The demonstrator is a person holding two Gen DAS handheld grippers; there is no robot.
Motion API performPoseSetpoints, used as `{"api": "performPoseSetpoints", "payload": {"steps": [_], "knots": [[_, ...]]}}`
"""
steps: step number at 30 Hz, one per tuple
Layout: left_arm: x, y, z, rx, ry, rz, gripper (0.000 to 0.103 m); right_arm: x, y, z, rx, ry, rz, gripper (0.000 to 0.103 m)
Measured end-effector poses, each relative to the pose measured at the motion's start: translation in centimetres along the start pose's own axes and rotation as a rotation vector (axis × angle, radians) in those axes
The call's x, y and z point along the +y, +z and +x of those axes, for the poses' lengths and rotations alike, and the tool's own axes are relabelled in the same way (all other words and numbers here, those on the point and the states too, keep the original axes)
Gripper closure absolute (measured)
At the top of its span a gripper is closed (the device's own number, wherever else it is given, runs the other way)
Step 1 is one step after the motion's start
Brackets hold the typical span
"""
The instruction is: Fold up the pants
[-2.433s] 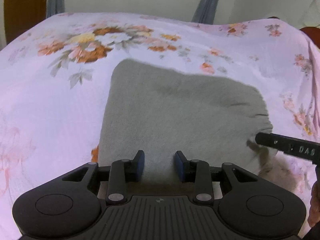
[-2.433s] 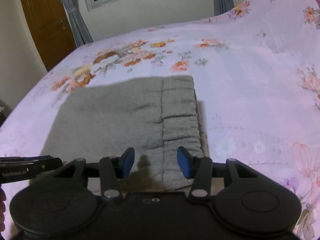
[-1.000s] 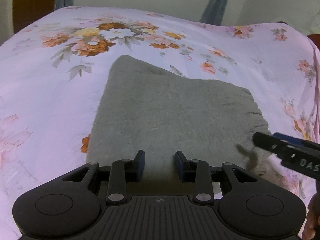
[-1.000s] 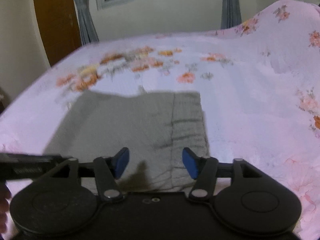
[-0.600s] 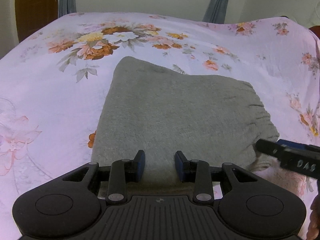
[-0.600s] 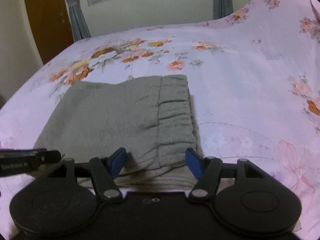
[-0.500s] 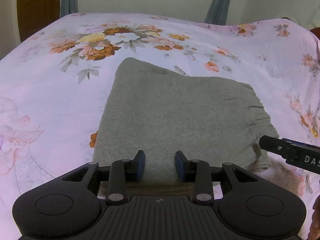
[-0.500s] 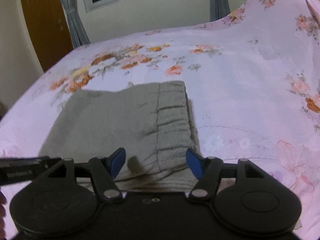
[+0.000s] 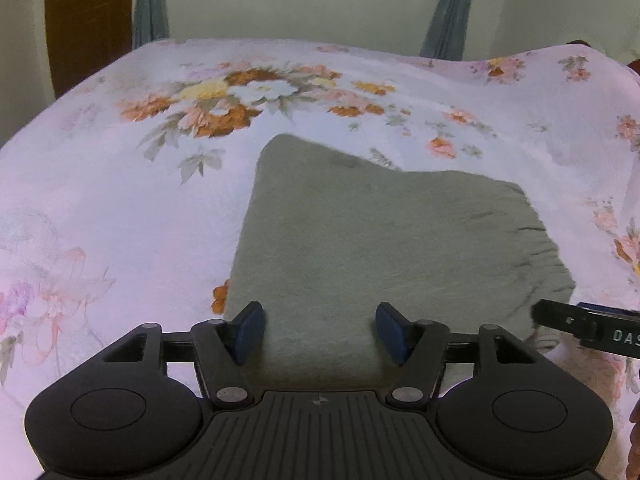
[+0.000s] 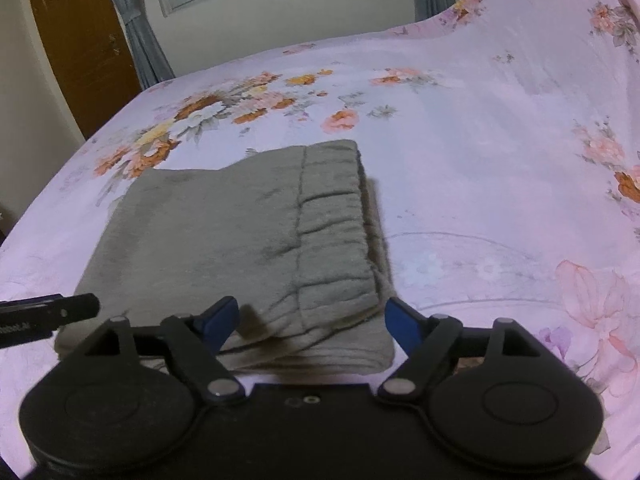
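While both grippers, left gripper (image 9: 318, 332) and right gripper (image 10: 312, 322), gaped empty, the folded pants (image 9: 380, 236) lay on the floral bed (image 9: 120, 200) near curtains (image 10: 140, 40), door (image 10: 80, 40).

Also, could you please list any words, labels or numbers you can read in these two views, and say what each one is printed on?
"DAS": white letters on the black finger of the right hand-held gripper, cut off by the edge of the left wrist view.
White lettering on the black finger of the left hand-held gripper, seen in the right wrist view: too blurred and cropped to read.
No text on the pants, the bedsheet or elsewhere.
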State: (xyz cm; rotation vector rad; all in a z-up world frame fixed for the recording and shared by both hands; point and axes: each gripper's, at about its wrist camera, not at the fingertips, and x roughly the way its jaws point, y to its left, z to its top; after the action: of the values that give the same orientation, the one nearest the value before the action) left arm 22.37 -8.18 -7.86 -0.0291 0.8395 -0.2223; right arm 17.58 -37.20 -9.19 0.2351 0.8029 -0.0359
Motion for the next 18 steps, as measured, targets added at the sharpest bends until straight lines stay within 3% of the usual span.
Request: {"api": "performPoseSetpoints", "payload": {"steps": [5, 9, 13, 18], "knots": [[0.1, -1.1, 0.6, 0.019, 0.013, 0.029, 0.040, -0.3, -0.3, -0.2, 0.008, 0.000, 0.025, 0.022], [0.2, -0.8, -0.2, -0.001, -0.003, 0.020, 0.040, 0.2, 0.1, -1.7, -0.065, -0.001, 0.013, 0.024], [0.0, -0.3, -0.4, -0.015, -0.014, 0.025, 0.040, 1.3, 1.0, -2.6, -0.120, 0.012, -0.044, 0.039], [-0.6, -0.9, 0.6, 0.021, -0.011, 0.057, 0.040, 1.9, 0.8, -0.8, -0.053, -0.005, -0.077, 0.040]]}}
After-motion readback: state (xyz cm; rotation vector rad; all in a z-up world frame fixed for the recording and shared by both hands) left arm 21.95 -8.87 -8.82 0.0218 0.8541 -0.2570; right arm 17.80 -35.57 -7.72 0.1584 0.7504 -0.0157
